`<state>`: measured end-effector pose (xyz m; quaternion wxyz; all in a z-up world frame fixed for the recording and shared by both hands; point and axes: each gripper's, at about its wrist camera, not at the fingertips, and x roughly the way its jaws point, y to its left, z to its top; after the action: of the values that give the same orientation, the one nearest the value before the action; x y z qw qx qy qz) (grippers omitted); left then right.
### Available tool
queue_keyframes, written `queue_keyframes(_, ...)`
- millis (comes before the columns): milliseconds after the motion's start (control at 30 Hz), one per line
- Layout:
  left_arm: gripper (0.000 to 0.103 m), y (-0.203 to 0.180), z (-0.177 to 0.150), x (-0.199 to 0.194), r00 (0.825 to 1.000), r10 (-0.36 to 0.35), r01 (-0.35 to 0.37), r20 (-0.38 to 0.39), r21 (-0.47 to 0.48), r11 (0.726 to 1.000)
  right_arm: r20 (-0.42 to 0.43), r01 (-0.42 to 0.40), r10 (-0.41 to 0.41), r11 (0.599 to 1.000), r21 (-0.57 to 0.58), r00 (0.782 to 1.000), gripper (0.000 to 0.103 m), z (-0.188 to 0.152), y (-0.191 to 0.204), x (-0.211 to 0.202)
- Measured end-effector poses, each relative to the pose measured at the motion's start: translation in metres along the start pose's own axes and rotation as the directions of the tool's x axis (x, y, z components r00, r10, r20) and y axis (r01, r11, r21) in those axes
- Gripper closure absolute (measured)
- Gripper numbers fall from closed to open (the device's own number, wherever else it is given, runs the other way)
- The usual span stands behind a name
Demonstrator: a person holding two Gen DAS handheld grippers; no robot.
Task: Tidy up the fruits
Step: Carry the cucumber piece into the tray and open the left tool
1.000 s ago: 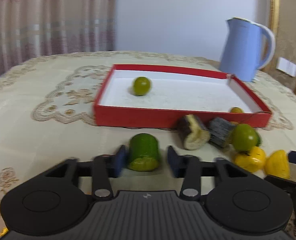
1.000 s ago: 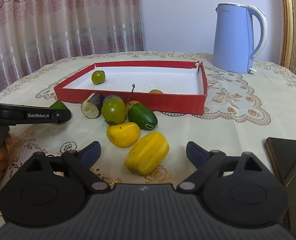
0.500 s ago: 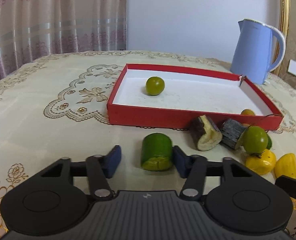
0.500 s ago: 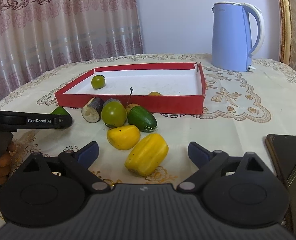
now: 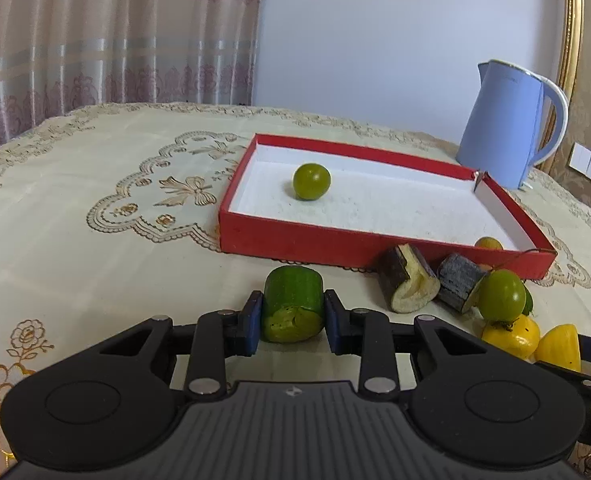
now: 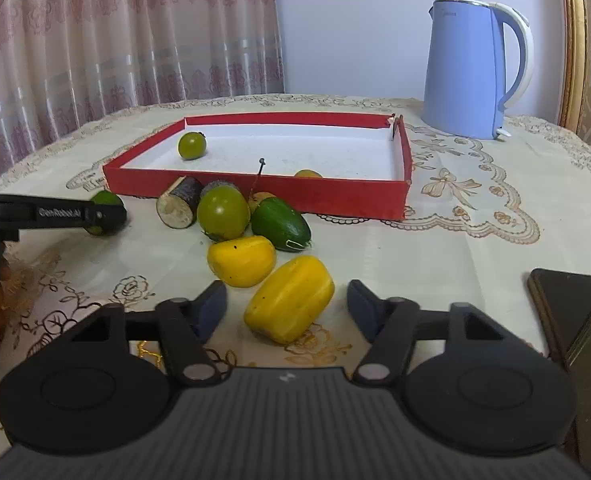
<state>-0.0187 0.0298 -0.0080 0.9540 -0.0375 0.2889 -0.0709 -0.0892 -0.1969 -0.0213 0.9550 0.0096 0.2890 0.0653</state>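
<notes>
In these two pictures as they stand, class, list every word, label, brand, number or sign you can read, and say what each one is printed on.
"GenRobot.AI": white lettering on the side of the left gripper, seen in the right wrist view.
Faint brand mark near the top of the blue kettle: too small and pale to read.
Small white emblem on the body of the right gripper: a symbol, no letters.
No other text shows.

We see only the top of an orange fruit [image 6: 308,173] behind the red tray's [image 6: 335,196] near wall, and the dark phone [image 6: 575,312] is cut off by the right edge.
</notes>
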Motion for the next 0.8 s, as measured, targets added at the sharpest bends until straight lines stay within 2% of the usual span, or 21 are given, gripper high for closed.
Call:
queue_keyframes(133, 0.073, -0.004, 0.001, -0.006, 0.999, 0.026, -0.027, 0.034, 0.028, 0.999, 0.001, 0.016, -0.016, 0.999, -0.027, 1.000, 0.058, -0.001, 0.004, 0.000)
queue_keyframes(333, 0.073, -0.008, 0.015, -0.018, 0.997, 0.022, -0.027, 0.077, 0.065, 0.998, 0.006, 0.028, -0.027, 0.998, -0.050, 1.000, 0.059, -0.001, 0.006, -0.001)
queue_keyframes(500, 0.073, -0.018, 0.040, -0.020, 0.995, -0.025, 0.015, 0.093, 0.104, 0.994, 0.005, 0.027, -0.027, 0.998, -0.049, 1.000, 0.059, -0.001, 0.006, -0.001)
queue_keyframes(600, 0.073, -0.034, 0.055, -0.014, 0.994, -0.050, 0.034, 0.097, 0.157, 0.987, 0.005, 0.025, -0.025, 0.999, -0.047, 1.000, 0.059, -0.002, 0.006, 0.000)
queue_keyframes(700, 0.073, -0.053, 0.065, -0.001, 0.994, -0.039, 0.015, 0.104, 0.226, 0.974, 0.005, 0.025, -0.025, 0.999, -0.046, 1.000, 0.059, -0.002, 0.006, -0.001)
queue_keyframes(800, 0.073, -0.065, 0.074, 0.019, 0.996, -0.029, 0.006, 0.087, 0.256, 0.967, 0.004, 0.024, -0.024, 0.999, -0.045, 1.000, 0.059, -0.001, 0.006, 0.000)
